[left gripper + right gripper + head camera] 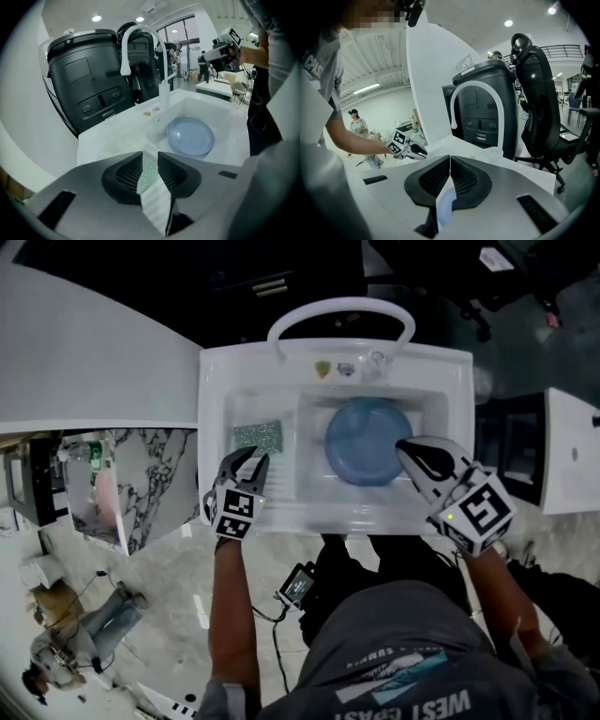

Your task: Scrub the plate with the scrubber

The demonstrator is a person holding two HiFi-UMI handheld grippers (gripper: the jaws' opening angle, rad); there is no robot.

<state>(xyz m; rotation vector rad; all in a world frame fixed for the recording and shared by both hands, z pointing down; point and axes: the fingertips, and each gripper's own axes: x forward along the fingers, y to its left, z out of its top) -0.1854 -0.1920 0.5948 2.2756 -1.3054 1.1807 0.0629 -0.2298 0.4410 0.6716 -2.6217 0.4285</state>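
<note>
Plate [367, 440]: round, pale blue, flat in the sink [216, 390] basin.
Scrubber [258, 436]: green-grey mesh pad on the sink's left ledge.
Left gripper [249, 457]: jaws narrowly apart over the scrubber.
Right gripper [405, 446]: jaws together, empty, beside the plate.

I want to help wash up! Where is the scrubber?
In the head view the scrubber lies flat on the left shelf of the sink, left of the plate and just past the tips of the left gripper.
</note>
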